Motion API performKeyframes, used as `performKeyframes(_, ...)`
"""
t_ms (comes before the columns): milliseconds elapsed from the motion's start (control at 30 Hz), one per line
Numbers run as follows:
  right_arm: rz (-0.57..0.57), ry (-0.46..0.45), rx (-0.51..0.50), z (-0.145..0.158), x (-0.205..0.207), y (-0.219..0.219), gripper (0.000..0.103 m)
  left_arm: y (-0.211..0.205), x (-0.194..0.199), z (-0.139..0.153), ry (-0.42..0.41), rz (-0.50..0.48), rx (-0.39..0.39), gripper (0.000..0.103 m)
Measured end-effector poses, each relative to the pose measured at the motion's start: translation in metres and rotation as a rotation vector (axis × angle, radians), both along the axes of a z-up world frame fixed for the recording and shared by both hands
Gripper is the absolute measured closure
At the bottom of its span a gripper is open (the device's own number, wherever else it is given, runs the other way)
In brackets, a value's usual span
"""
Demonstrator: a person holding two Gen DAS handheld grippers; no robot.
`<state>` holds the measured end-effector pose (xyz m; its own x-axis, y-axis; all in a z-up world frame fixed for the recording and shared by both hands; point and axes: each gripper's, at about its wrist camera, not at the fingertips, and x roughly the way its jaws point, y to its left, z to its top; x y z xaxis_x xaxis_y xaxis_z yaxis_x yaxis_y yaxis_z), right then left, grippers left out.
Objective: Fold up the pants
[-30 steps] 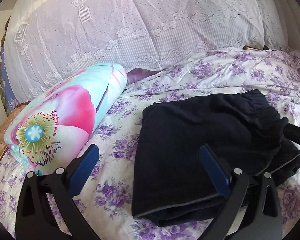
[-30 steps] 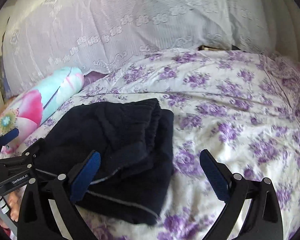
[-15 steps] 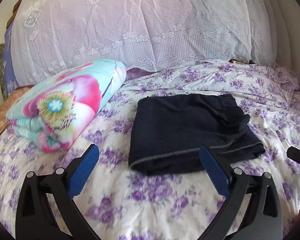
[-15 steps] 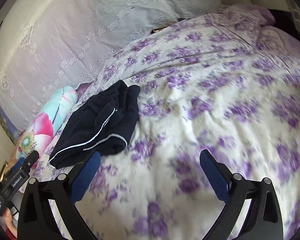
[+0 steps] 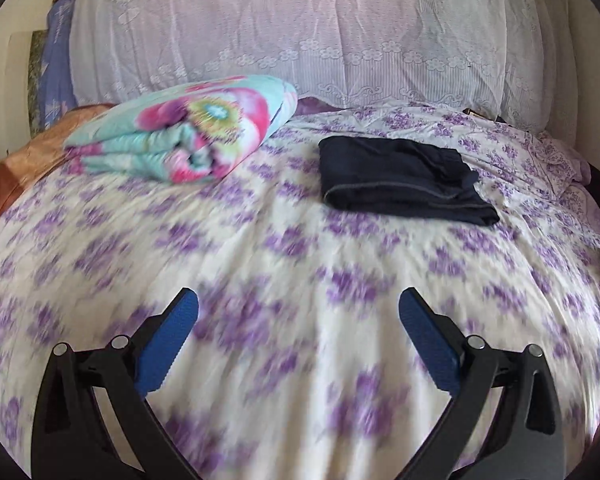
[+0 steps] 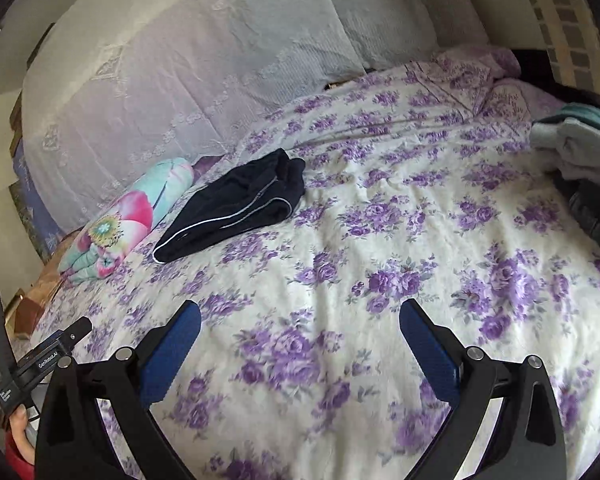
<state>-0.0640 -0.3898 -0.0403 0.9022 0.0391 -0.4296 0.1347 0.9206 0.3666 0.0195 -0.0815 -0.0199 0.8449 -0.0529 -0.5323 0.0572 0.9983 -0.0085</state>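
The dark navy pants (image 5: 400, 176) lie folded into a compact rectangle on the purple-flowered bedspread (image 5: 260, 272), far ahead of both grippers. In the right wrist view the same folded pants (image 6: 236, 208) show a pale stripe along their edge. My left gripper (image 5: 298, 332) hovers open over bare bedspread with nothing between its blue pads. My right gripper (image 6: 300, 338) is open too, well back from the pants. The left tool (image 6: 40, 360) appears at the lower left of the right wrist view, held by a hand (image 6: 18, 436).
A rolled floral blanket (image 5: 188, 136) lies left of the pants. White lace fabric (image 5: 300, 32) rises behind the bed. A pile of grey and teal clothes (image 6: 580, 148) sits at the bed's right side, with dark items (image 6: 596, 212) below it. An orange cushion (image 5: 16, 168) lies far left.
Both grippers have pulled back from the folded pants, which now lie far ahead on the bed. The right gripper has also swung to the right, bringing the clothes pile into view.
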Motion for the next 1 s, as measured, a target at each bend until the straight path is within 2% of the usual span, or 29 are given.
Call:
performKeyframes(67,0.012,-0.046,-0.057,0.006,-0.022,0.014,0.003,0.017,-0.021,-0.002,0.012,0.014,-0.042,0.005)
performKeyframes(233,0.058,-0.117,-0.170,0.015,-0.060,0.042,0.003,0.059,-0.059,-0.008,0.044,0.076,-0.211,0.005)
performKeyframes(300,0.064,-0.142,-0.196,0.018,-0.072,0.048,0.003,0.063,-0.069,-0.012,0.060,0.086,-0.228,0.005)
performKeyframes(367,0.062,-0.162,-0.202,0.020,-0.083,0.050,0.003,0.059,-0.078,-0.010,0.054,0.090,-0.200,0.005)
performKeyframes(433,0.057,-0.172,-0.185,0.020,-0.092,0.048,0.003,0.044,-0.089,-0.005,0.030,0.070,-0.131,0.005)
performKeyframes(600,0.034,-0.170,-0.036,0.012,-0.108,0.020,0.003,-0.013,-0.112,-0.001,-0.016,-0.022,0.072,0.005)
performKeyframes(700,0.021,-0.182,0.051,0.006,-0.114,0.006,0.003,-0.047,-0.125,-0.003,-0.030,-0.091,0.159,0.005)
performKeyframes(833,0.034,-0.181,0.049,0.006,-0.114,0.008,0.003,-0.067,-0.135,-0.002,-0.034,-0.123,0.168,0.005)
performKeyframes(1000,0.039,-0.213,-0.119,0.021,-0.117,0.041,0.003,-0.067,-0.138,0.009,-0.050,-0.093,0.145,0.005)
